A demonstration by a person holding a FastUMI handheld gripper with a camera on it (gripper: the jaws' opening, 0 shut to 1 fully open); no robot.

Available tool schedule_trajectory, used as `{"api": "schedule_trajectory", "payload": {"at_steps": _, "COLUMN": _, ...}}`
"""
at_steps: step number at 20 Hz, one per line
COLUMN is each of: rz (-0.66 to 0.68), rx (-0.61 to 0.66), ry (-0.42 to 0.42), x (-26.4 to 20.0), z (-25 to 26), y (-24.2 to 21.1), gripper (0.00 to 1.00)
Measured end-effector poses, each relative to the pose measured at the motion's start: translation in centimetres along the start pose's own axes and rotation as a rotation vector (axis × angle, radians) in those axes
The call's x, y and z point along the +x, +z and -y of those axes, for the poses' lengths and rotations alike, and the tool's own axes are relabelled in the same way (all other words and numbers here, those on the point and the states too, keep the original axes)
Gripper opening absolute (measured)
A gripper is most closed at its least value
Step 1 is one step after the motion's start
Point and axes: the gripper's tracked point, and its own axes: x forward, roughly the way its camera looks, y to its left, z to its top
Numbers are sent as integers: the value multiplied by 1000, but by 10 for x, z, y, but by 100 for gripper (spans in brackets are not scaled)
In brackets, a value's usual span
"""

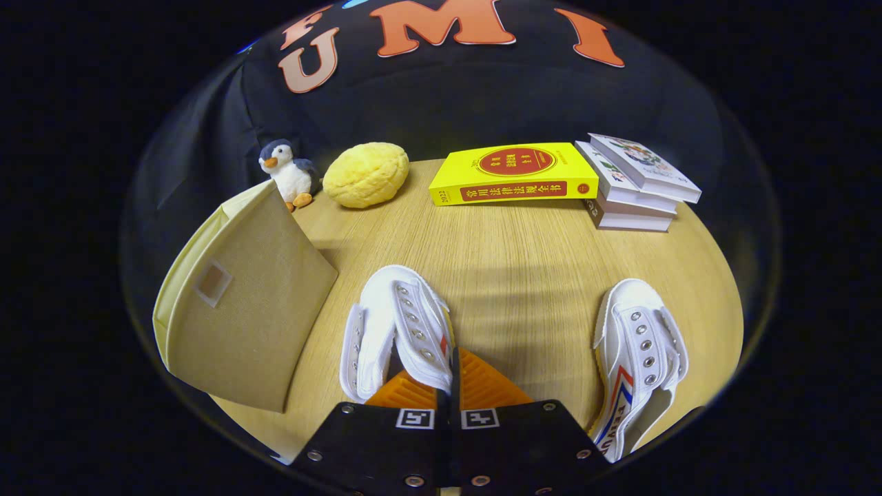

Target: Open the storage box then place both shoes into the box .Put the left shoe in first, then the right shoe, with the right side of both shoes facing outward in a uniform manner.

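My gripper [451, 386] has its two orange fingers [413, 396] pressed nearly together, and the right-hand side wall of a white canvas shoe [393, 331] is pinched in the narrow gap between them. That shoe lies toe away from me, just right of the beige fabric storage box [241, 310]. The box stands to the left of the fingers, its pale inner lining showing along the far-left edge; I cannot see inside it. A second white shoe [641, 351] with red and blue side stripes rests on the wooden table [524, 269] to the right of the fingers, apart from them.
Along the table's far edge sit a small penguin plush [288, 173], a yellow bun-shaped cushion [365, 175], a yellow book [513, 173] and a stack of white books [637, 184]. Bare wood lies between the two shoes and ahead of them.
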Motion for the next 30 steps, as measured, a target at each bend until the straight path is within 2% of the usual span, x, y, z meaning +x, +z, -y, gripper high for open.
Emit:
{"api": "schedule_trajectory", "payload": {"at_steps": 4, "rz": -1, "rx": 41, "ry": 37, "x": -6, "z": -12, "y": -3, "gripper": 0}}
{"api": "schedule_trajectory", "payload": {"at_steps": 9, "rz": 41, "rx": 148, "ry": 63, "x": -34, "z": -27, "y": 14, "gripper": 0}}
{"api": "schedule_trajectory", "payload": {"at_steps": 11, "rz": 80, "rx": 181, "ry": 39, "x": -48, "z": -30, "y": 25, "gripper": 0}}
{"api": "schedule_trajectory", "payload": {"at_steps": 17, "rz": 216, "rx": 255, "ry": -110, "x": -104, "z": -44, "y": 71, "gripper": 0}}
{"api": "schedule_trajectory", "payload": {"at_steps": 23, "rz": 333, "rx": 317, "ry": -163, "x": -157, "z": -108, "y": 111, "gripper": 0}}
{"api": "schedule_trajectory", "payload": {"at_steps": 26, "rz": 354, "rx": 338, "ry": -120, "x": -162, "z": -157, "y": 121, "gripper": 0}}
{"api": "schedule_trajectory", "payload": {"at_steps": 30, "rz": 322, "rx": 330, "ry": -70, "x": -142, "z": -220, "y": 117, "gripper": 0}}
